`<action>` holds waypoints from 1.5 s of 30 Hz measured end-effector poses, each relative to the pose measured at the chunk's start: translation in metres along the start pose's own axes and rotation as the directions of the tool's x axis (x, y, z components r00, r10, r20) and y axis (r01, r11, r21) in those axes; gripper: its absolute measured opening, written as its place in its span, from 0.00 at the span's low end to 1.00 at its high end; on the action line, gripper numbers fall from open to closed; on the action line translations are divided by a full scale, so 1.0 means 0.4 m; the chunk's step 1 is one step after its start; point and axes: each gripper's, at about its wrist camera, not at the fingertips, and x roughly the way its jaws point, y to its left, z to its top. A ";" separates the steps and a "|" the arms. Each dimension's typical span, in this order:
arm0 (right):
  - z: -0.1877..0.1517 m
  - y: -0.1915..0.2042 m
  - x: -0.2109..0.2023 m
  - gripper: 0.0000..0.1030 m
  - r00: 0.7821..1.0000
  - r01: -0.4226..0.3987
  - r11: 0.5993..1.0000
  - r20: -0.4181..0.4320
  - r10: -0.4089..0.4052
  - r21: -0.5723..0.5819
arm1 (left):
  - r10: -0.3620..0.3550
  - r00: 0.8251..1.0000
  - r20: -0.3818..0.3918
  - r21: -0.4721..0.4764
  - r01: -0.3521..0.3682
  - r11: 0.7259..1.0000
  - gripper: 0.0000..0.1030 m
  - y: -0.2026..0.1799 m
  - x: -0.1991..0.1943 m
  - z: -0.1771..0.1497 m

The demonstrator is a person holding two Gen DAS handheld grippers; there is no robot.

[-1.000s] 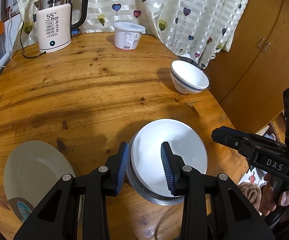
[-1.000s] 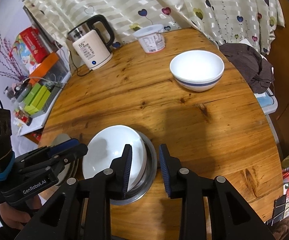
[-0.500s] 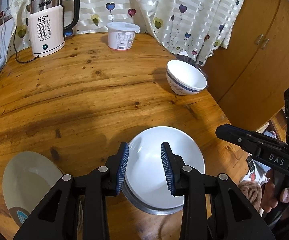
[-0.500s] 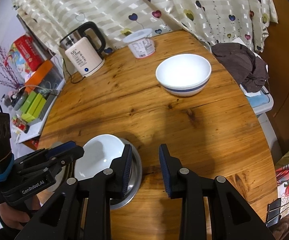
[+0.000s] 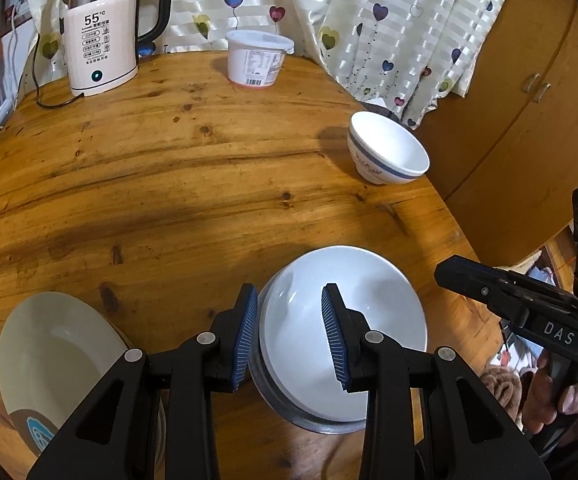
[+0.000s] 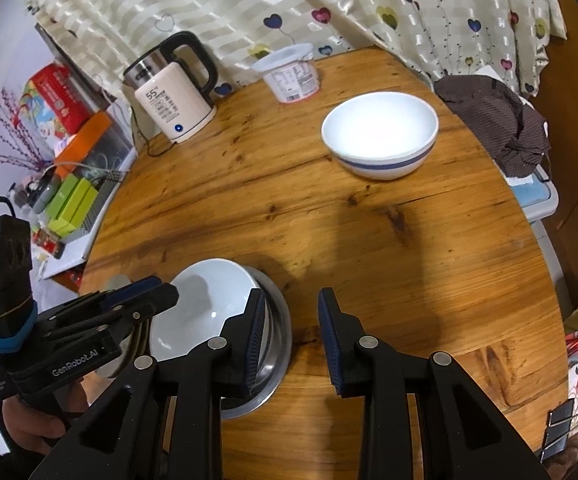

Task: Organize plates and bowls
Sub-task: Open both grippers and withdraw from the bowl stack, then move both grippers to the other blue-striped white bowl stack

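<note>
A white bowl (image 5: 341, 332) sits nested in a metal bowl (image 6: 279, 332), lower centre. The blue-striped bowl (image 6: 381, 140), upper right, remains apart on the tabletop (image 6: 369, 240). Both the left hand-held gripper (image 5: 289, 332) and the right hand-held gripper (image 6: 293, 340) are released, grasping nothing.

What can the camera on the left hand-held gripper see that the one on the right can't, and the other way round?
Only the left view shows the cream plate and the wooden cupboard doors. Only the right view shows the brown cloth, the red box and the green boxes. Both show the kettle, the plastic tub, the blue-banded bowl and the white bowl sitting in a metal dish.
</note>
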 end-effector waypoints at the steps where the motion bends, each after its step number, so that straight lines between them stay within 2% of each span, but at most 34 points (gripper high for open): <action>1: 0.000 -0.001 0.003 0.27 1.000 -0.002 1.000 -0.001 0.002 0.001 | -0.001 1.000 -0.001 0.002 0.001 1.000 0.34 0.000 0.001 0.001; 17: 0.013 -0.039 -0.007 0.27 1.000 -0.022 0.999 0.020 0.021 0.023 | -0.026 1.000 -0.010 0.013 0.026 1.000 0.34 -0.002 0.006 0.038; 34: 0.085 -0.154 -0.026 0.26 0.996 0.037 0.994 0.075 -0.045 0.103 | -0.055 0.997 -0.048 0.063 0.058 0.996 0.34 -0.051 0.057 0.129; 45: 0.161 -0.233 -0.013 0.26 0.992 0.071 0.987 0.093 -0.085 0.141 | -0.122 0.988 -0.090 0.045 0.126 0.991 0.34 -0.107 0.119 0.228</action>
